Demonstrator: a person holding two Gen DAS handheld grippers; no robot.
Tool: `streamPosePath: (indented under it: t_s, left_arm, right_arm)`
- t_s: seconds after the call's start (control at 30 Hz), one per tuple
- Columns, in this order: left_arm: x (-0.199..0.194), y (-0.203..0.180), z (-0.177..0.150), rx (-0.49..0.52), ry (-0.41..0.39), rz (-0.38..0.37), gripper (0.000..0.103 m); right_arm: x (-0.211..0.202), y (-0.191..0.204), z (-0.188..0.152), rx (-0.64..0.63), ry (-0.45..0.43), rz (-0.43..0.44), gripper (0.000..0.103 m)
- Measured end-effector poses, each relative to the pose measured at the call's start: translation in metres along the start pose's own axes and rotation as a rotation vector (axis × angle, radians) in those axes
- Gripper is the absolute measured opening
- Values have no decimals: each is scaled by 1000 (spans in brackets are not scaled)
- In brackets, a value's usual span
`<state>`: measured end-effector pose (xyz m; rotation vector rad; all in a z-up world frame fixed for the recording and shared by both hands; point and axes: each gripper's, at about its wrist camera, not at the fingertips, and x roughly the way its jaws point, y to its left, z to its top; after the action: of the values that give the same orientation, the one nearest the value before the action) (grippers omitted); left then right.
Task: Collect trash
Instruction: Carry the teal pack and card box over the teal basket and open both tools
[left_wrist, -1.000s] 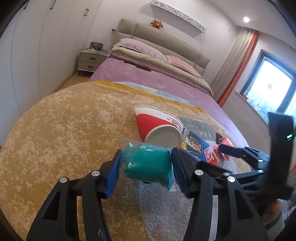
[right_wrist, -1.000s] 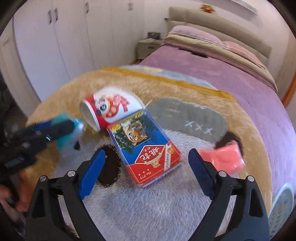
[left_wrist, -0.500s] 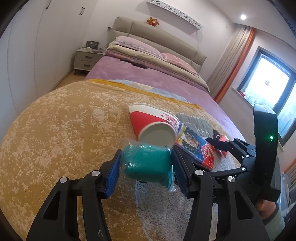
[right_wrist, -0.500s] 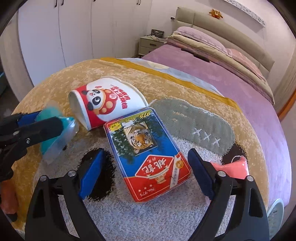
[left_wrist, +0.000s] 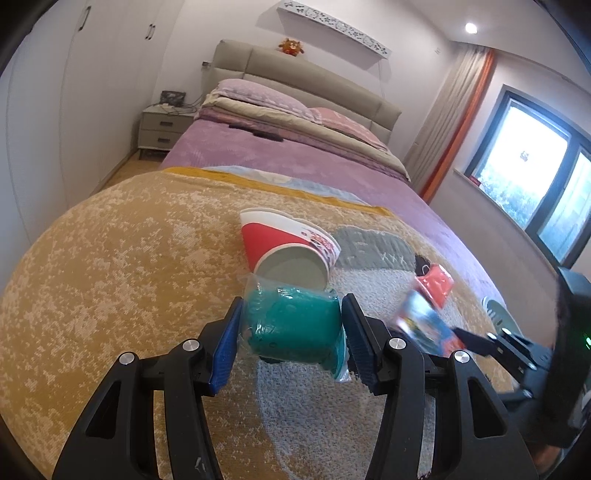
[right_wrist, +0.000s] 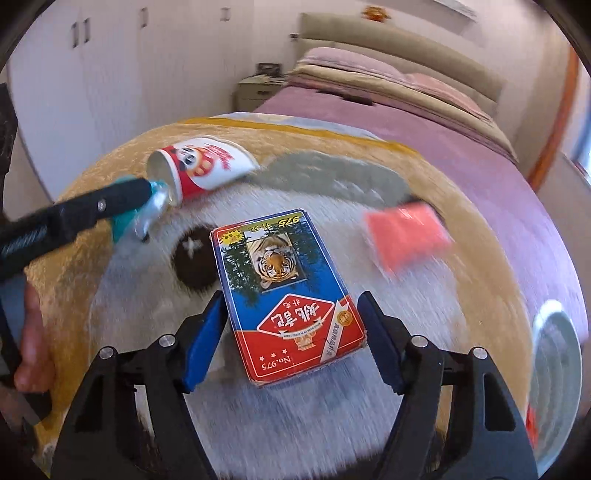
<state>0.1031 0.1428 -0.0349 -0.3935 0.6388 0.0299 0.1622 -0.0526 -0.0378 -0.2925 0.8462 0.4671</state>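
My left gripper (left_wrist: 290, 334) is shut on a teal plastic packet (left_wrist: 291, 328) and holds it above the blanket, just in front of the open mouth of a red and white paper cup (left_wrist: 288, 245) lying on its side. My right gripper (right_wrist: 291, 332) has closed in around a blue and red card box with a tiger picture (right_wrist: 286, 291); the box sits between the blue pads and looks lifted and tilted. The box also shows blurred in the left wrist view (left_wrist: 428, 326). A pink wrapper (right_wrist: 404, 236) lies on the blanket to the right. The cup (right_wrist: 201, 168) lies at upper left in the right wrist view.
A yellow patterned blanket with grey and white patches (left_wrist: 110, 266) covers the foot of a purple bed (left_wrist: 295, 162). White wardrobes (right_wrist: 92, 74) and a nightstand (left_wrist: 162, 129) stand to the left. A window (left_wrist: 535, 170) is to the right.
My right gripper has moved forward and narrowed around the card box, which now sits between its pads and has shifted. The left gripper holds the teal packet as before, near the cup.
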Motion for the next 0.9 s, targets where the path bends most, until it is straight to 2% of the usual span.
streamPosePath:
  t_s: [0.23, 0.4, 0.53, 0.63, 0.9]
  left_arm:
    - [-1, -14, -2, 50, -8, 12, 52]
    - [-6, -39, -9, 135, -17, 9, 51]
    - [-11, -76, -22, 213, 37, -81, 51]
    - [-20, -110, -28, 289, 46, -128, 51]
    - [-16, -194, -33, 365, 89, -269, 51]
  right_arm:
    - [-40, -35, -43, 131, -20, -76, 68]
    - [-68, -65, -60, 217, -45, -112, 68]
    - [-89, -91, -73, 264, -67, -145, 68]
    - [-98, -112, -86, 307, -72, -169, 68]
    - [-116, -166, -115, 442, -111, -176, 68]
